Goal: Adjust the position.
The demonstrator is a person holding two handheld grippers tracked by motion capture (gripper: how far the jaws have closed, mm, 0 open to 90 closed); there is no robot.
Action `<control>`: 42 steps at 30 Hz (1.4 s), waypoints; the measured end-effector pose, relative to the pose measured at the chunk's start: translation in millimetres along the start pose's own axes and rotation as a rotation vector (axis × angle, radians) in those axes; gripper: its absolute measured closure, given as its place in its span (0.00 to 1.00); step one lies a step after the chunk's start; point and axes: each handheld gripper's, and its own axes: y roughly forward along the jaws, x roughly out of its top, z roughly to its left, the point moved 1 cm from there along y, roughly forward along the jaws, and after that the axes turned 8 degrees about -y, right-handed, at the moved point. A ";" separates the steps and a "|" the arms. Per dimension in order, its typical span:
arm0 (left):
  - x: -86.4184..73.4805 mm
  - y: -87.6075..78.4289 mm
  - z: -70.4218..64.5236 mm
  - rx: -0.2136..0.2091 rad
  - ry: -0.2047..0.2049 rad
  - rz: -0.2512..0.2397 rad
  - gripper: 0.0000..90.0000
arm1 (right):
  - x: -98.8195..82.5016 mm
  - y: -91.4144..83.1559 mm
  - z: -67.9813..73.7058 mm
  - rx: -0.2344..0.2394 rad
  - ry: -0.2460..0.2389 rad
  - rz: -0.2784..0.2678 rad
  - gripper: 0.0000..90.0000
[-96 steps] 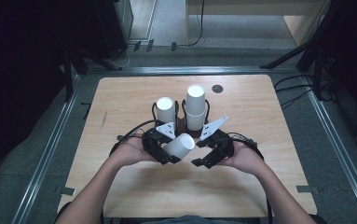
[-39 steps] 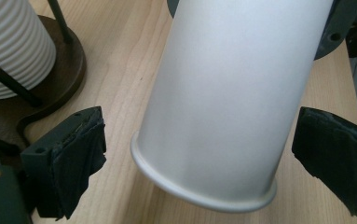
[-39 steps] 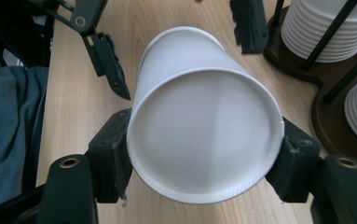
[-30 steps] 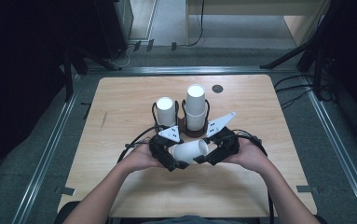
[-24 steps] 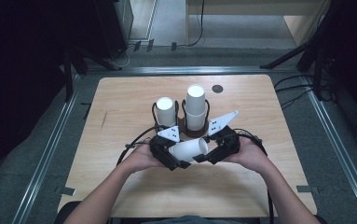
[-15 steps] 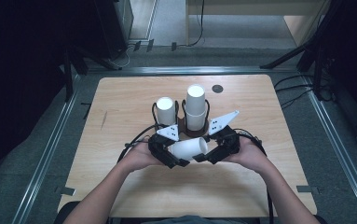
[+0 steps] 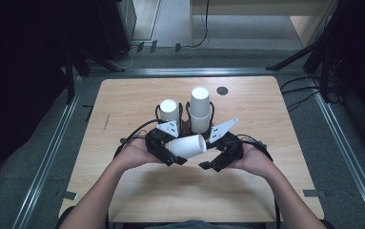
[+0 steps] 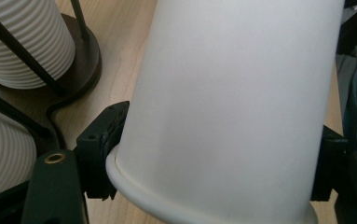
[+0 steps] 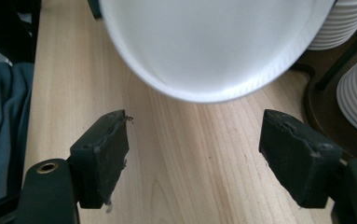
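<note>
High view: the left tool (image 7: 168,153) clamps a white paper cup (image 7: 187,145) sideways above the wooden table (image 7: 275,124), near two holder stacks. Right gripper view: the right tool (image 9: 204,158) stands apart, cup released; placement remains

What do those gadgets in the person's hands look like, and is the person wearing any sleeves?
Each is a black hand-held gripper with two blocky black jaws. The left hand-held gripper and the right hand-held gripper each carry a pale grey three-cornered plate dotted with small dark marks. Brass-coloured fittings sit at the jaw bases, the dark pads look worn at the edges, and thin black cables trail off. The forearms are bare; no sleeves show.
</note>
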 end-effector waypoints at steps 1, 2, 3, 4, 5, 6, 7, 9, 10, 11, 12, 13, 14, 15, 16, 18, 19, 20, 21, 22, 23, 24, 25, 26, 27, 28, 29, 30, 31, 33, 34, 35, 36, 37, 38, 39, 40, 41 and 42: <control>1.4 -0.4 -1.4 0.007 0.001 0.011 0.27 | -0.2 0.9 -0.3 -0.001 -0.005 0.003 0.27; 2.8 -0.8 -2.7 0.012 0.012 0.027 0.27 | -0.5 1.4 0.0 -0.004 -0.006 0.010 0.28; 2.8 -0.8 -2.7 0.012 0.012 0.027 0.27 | -1.2 2.2 -0.2 -0.013 -0.010 0.017 0.29; 3.9 0.0 -3.4 0.013 0.015 0.043 0.27 | -1.7 2.9 -0.1 -0.015 -0.008 0.024 0.30; 4.3 0.6 -3.0 0.022 0.024 0.053 0.27 | -2.6 3.8 -0.3 -0.015 -0.015 0.028 0.30; 4.6 1.4 -2.5 0.025 0.029 0.064 0.27 | -3.3 4.5 0.0 -0.018 -0.020 0.033 0.30; 4.7 2.3 -1.9 0.031 0.033 0.072 0.27 | -3.8 5.0 -0.1 -0.021 -0.020 0.038 0.30; 5.1 4.8 0.4 0.045 0.033 0.092 0.27 | -4.0 6.2 -1.0 -0.028 -0.020 0.043 0.30; 5.3 6.1 1.9 0.046 0.032 0.100 0.27 | -3.8 6.8 -1.2 -0.032 -0.017 0.047 0.30; 5.5 7.8 3.0 0.038 0.026 0.102 0.27 | -3.5 7.2 -1.5 -0.042 -0.014 0.049 0.30; 5.5 7.8 3.0 0.038 0.026 0.102 0.27 | -3.5 7.2 -1.5 -0.042 -0.014 0.049 0.30; 6.1 9.5 4.5 0.038 0.031 0.114 0.27 | -2.9 7.6 -1.3 -0.044 -0.022 0.050 0.30; 7.2 13.0 5.8 0.035 0.032 0.139 0.27 | -2.7 8.0 -1.2 -0.044 -0.023 0.050 0.30; 7.2 13.0 5.8 0.035 0.032 0.139 0.27 | -2.7 8.0 -1.2 -0.044 -0.023 0.050 0.30; 8.3 16.9 5.6 0.025 0.037 0.158 0.27 | -2.3 8.7 -0.8 -0.042 -0.034 0.050 0.30; 9.0 20.6 3.9 0.021 0.049 0.179 0.27 | -1.6 9.1 -0.3 -0.044 -0.038 0.047 0.30; 8.8 22.3 2.8 0.026 0.060 0.189 0.27 | -1.3 9.3 0.0 -0.046 -0.042 0.044 0.30; 8.7 23.8 2.0 0.026 0.065 0.198 0.27 | -0.9 9.5 0.3 -0.043 -0.043 0.042 0.30; 8.2 25.3 1.2 0.024 0.062 0.206 0.27 | -0.4 9.5 0.5 -0.044 -0.046 0.041 0.30; 8.1 26.4 1.0 0.029 0.071 0.212 0.27 | 0.0 9.6 0.6 -0.044 -0.049 0.038 0.30; 7.7 27.6 0.6 0.029 0.068 0.218 0.27 | 0.5 9.8 1.0 -0.043 -0.048 0.036 0.30; 7.3 28.8 0.0 0.029 0.065 0.221 0.27 | 0.9 10.2 1.3 -0.043 -0.053 0.033 0.30; 7.2 29.7 0.0 0.028 0.069 0.229 0.27 | 1.7 10.8 1.8 -0.040 -0.055 0.033 0.30; 7.0 30.5 0.1 0.025 0.071 0.231 0.27 | 2.5 11.6 2.5 -0.037 -0.059 0.032 0.30; 6.8 31.6 0.1 0.025 0.070 0.233 0.27 | 3.1 12.0 2.5 -0.037 -0.065 0.031 0.30; 6.6 33.0 -0.1 0.023 0.063 0.234 0.27 | 4.0 12.6 2.9 -0.034 -0.065 0.031 0.30; 6.6 33.0 -0.1 0.023 0.063 0.234 0.27 | 4.0 12.6 2.9 -0.034 -0.065 0.031 0.30; 6.3 36.0 -0.6 0.022 0.072 0.246 0.27 | 5.7 13.8 3.8 -0.030 -0.064 0.028 0.30; 6.3 36.0 -0.6 0.022 0.072 0.246 0.27 | 5.7 13.8 3.8 -0.030 -0.064 0.028 0.30; 6.2 39.4 -1.9 0.021 0.083 0.261 0.27 | 7.3 16.3 4.4 -0.024 -0.080 0.029 0.30; 6.0 41.8 -2.3 0.018 0.088 0.263 0.27 | 7.5 16.7 4.7 -0.024 -0.082 0.032 0.31; 6.0 41.8 -2.3 0.018 0.088 0.263 0.27 | 7.5 16.7 4.7 -0.024 -0.082 0.032 0.31; 5.6 43.1 -2.3 0.013 0.084 0.257 0.27 | 7.6 17.5 5.2 -0.016 -0.083 0.036 0.32; 4.7 44.9 -2.2 0.004 0.082 0.266 0.27 | 7.4 18.7 6.2 -0.012 -0.092 0.041 0.34; 4.5 45.1 -2.7 0.005 0.083 0.268 0.27 | 7.1 18.9 6.2 -0.012 -0.097 0.045 0.35; 4.5 45.1 -3.1 0.002 0.082 0.269 0.27 | 6.9 18.9 6.2 -0.008 -0.096 0.049 0.35; 4.5 45.2 -3.5 0.004 0.084 0.267 0.27 | 6.5 18.9 6.1 -0.002 -0.095 0.052 0.36; 4.5 45.3 -3.8 0.002 0.086 0.266 0.27 | 6.2 19.1 5.8 0.004 -0.096 0.053 0.36; 4.4 45.3 -4.1 0.002 0.088 0.264 0.27 | 6.1 18.8 5.8 0.006 -0.097 0.054 0.37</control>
